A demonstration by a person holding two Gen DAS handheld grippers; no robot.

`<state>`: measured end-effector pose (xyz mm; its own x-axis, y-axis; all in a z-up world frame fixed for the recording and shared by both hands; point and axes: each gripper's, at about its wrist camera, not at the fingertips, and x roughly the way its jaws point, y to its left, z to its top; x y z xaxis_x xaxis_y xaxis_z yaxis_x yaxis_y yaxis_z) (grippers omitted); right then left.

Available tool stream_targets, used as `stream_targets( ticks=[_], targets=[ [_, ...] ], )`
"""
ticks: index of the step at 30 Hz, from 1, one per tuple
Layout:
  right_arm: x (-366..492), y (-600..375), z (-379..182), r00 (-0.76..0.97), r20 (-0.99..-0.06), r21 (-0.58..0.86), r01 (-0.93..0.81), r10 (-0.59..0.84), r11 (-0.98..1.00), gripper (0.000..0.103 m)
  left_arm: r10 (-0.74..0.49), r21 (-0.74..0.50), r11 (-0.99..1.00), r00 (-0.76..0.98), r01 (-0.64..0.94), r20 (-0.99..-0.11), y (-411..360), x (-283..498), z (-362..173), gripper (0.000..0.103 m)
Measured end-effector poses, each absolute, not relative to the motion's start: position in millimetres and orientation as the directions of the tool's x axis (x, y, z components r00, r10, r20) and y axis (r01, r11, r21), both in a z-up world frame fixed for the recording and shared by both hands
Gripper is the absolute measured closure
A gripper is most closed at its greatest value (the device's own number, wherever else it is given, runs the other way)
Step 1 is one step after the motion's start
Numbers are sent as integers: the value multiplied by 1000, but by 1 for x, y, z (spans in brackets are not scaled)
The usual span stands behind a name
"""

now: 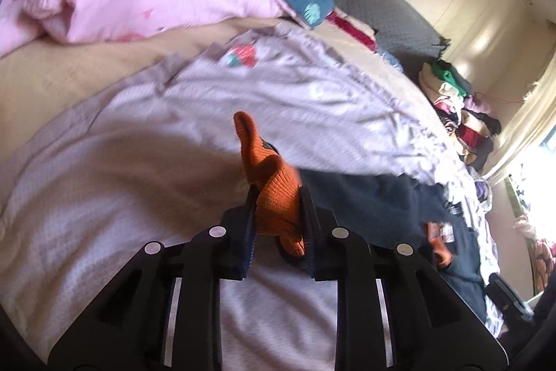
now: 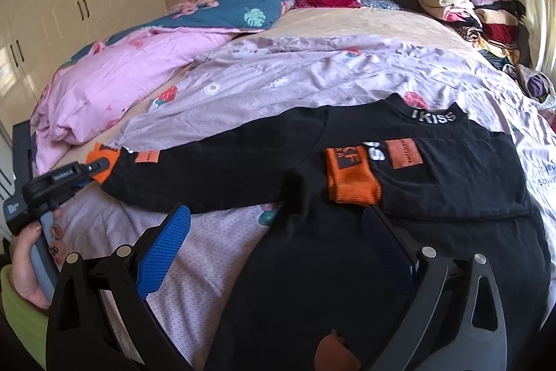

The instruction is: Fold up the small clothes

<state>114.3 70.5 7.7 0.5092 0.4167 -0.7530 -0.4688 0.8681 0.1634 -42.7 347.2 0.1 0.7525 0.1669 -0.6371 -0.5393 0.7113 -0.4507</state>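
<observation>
Between the left claw (image 1: pixel 278 214) pads: orange cuff (image 1: pixel 274 193), pinched tight. Right claw (image 2: pixel 278 242) spread wide, empty, over black top (image 2: pixel 434 183) lying flat on bed (image 2: pixel 365 23). Risk: ribbed cuff slipping free mid-fold, sleeve (image 2: pixel 215 172) dropping crooked.

1. Daylight from a window (image 1: pixel 542 197) far right of the left claw; blown-out glare there.
2. Left view motion-blurred; sheet (image 1: pixel 243 93) ahead of the claw soft, shadow patches on it.
3. Right view sharper, evenly lit.
4. Both: fisheye bend, dark corners.
</observation>
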Motion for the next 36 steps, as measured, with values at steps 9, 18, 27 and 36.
stream_targets(
  ticks=[9,18,27,36],
  targets=[
    [119,30,21,565,-722,182,-402,399,897,5,137,-459,755,798,-467,-587,319,-13,35,92],
    [124,-9,27,593,-705,224,-333,388,916,5,102,-445,807,833,-389,-544,282,13,65,92],
    [126,-33,33,614,-688,248,-303,388,920,5,71,-425,842,851,-331,-520,254,37,86,93],
    [132,-58,33,626,-684,271,-259,375,927,5,21,-426,864,864,-269,-503,226,67,98,93]
  ],
)
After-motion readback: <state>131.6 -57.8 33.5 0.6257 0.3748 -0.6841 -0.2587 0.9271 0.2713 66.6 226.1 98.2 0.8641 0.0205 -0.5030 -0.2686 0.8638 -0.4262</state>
